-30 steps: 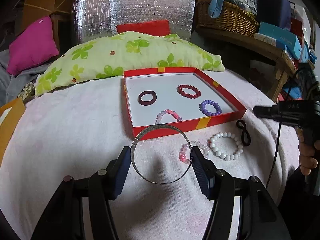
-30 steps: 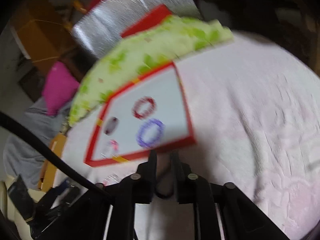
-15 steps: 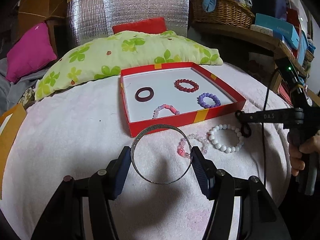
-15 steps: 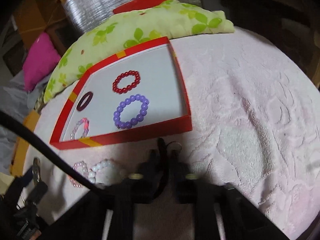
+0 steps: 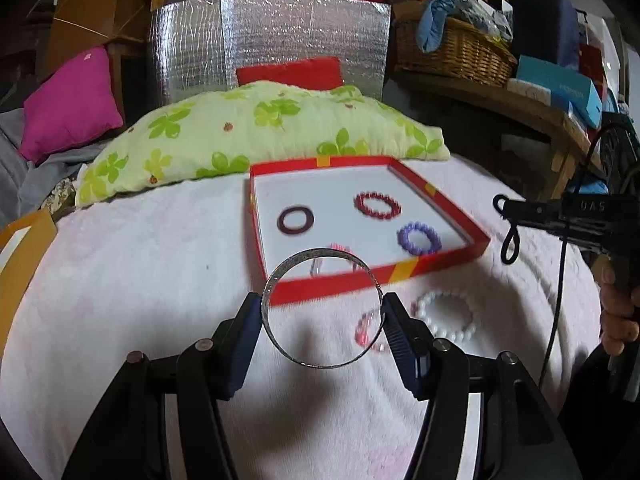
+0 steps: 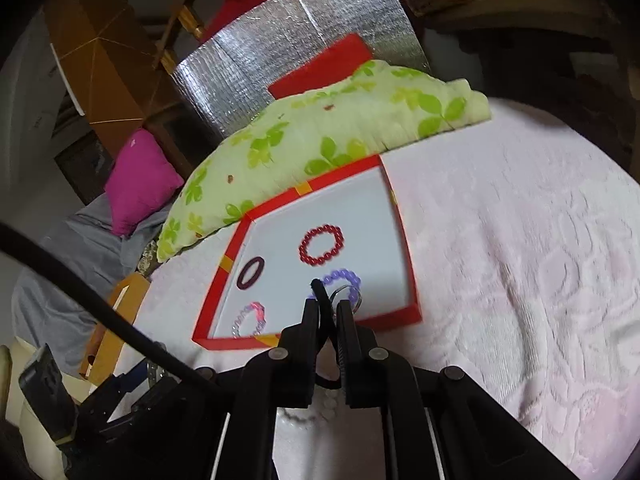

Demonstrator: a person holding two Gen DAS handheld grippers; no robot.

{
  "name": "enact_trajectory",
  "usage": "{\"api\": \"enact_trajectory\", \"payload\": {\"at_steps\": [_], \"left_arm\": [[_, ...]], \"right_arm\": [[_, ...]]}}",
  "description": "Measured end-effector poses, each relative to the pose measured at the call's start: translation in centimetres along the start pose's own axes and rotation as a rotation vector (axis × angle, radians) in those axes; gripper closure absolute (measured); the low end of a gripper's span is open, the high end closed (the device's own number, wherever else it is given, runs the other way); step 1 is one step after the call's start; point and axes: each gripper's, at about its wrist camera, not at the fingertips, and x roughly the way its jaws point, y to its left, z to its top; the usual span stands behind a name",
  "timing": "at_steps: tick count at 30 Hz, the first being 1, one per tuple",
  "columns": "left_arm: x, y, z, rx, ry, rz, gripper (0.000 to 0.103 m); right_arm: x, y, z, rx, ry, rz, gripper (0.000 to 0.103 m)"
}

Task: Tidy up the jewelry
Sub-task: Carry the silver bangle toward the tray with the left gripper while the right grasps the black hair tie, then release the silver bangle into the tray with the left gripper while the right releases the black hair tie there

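My left gripper (image 5: 321, 304) is shut on a thin silver bangle (image 5: 320, 365), held upright just before the near wall of the red box (image 5: 416, 267). Inside the box lie a dark maroon ring (image 5: 295, 220), a red bead bracelet (image 5: 377, 205), a purple bead bracelet (image 5: 419, 238) and a pink bracelet (image 5: 339, 249) partly behind the bangle. A white pearl bracelet (image 5: 444, 316) and a pink-and-clear bracelet (image 5: 366, 332) rest on the cloth. My right gripper (image 6: 327, 312) is shut on a black cord loop (image 6: 320, 292), which hangs off the cloth (image 5: 509, 240) beside the box's right corner.
A green-leaf pillow (image 5: 260, 136) lies behind the box, backed by a silver foil panel (image 5: 268, 44). A magenta cushion (image 5: 68, 104) and a cardboard piece (image 5: 20, 264) sit at the left. A shelf with a wicker basket (image 5: 456, 52) stands at the right. A hand (image 5: 616, 320) grips the right tool.
The right gripper came down on the black cord loop, shut on it and lifted it off the cloth. The left gripper with the bangle has hardly moved.
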Motion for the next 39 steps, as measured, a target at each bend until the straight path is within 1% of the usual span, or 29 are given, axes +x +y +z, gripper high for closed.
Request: {"api": "enact_trajectory", "payload": {"at_steps": [3, 5, 7, 9, 12, 16, 20, 23, 25, 28, 29, 32, 36, 39], "left_arm": [[0.0, -0.3, 1.8, 0.002, -0.018, -0.018, 0.041], [0.3, -0.7, 3.2, 0.019, -0.029, -0.016, 0.041], [0.8, -1.3, 4.8, 0.039, -0.041, -0.019, 0.041], [1.5, -1.5, 6.1, 0.036, -0.04, -0.031, 0.041], [3.0, -1.8, 7.7, 0.025, -0.049, -0.027, 0.041], [5.9, -1.4, 9.5, -0.02, 0.002, -0.013, 0.041], [8.5, -1.8, 9.5, -0.031, 0.051, -0.033, 0.041], [10.5, -2.8, 9.2, -0.006, 0.12, -0.051, 0.041], [11.4, -3.3, 9.0, 0.016, 0.147, -0.065, 0.041], [12.6, -3.4, 8.6, 0.04, 0.172, -0.048, 0.041], [13.4, -3.2, 8.4, 0.03, 0.193, -0.042, 0.041], [15.0, -2.4, 8.0, -0.003, 0.247, -0.054, 0.041], [16.2, -2.4, 8.0, 0.006, 0.265, -0.059, 0.041], [16.9, -2.7, 8.3, 0.018, 0.26, -0.065, 0.041]], "right_arm": [[0.5, 0.5, 1.0, -0.004, 0.007, 0.001, 0.093], [1.0, 0.8, 2.0, -0.006, 0.012, -0.009, 0.093], [1.7, 0.9, 3.0, -0.011, 0.009, -0.017, 0.093], [2.3, 1.0, 4.1, -0.017, -0.002, -0.019, 0.093], [3.1, 1.2, 5.9, -0.016, -0.027, 0.011, 0.093], [4.8, 1.6, 7.3, -0.036, -0.044, 0.026, 0.093], [7.1, 1.2, 7.5, -0.019, -0.002, 0.021, 0.093], [8.5, 1.1, 7.5, -0.027, 0.027, 0.009, 0.093], [9.4, 1.0, 7.6, -0.035, 0.036, -0.002, 0.093], [10.8, 0.3, 7.8, -0.014, 0.067, -0.005, 0.093], [11.6, 0.0, 7.9, -0.009, 0.083, -0.018, 0.093], [13.2, -0.6, 7.9, -0.011, 0.115, -0.06, 0.093], [14.3, -0.8, 8.0, -0.018, 0.126, -0.091, 0.091], [14.6, -0.9, 8.2, -0.027, 0.116, -0.114, 0.091]]}}
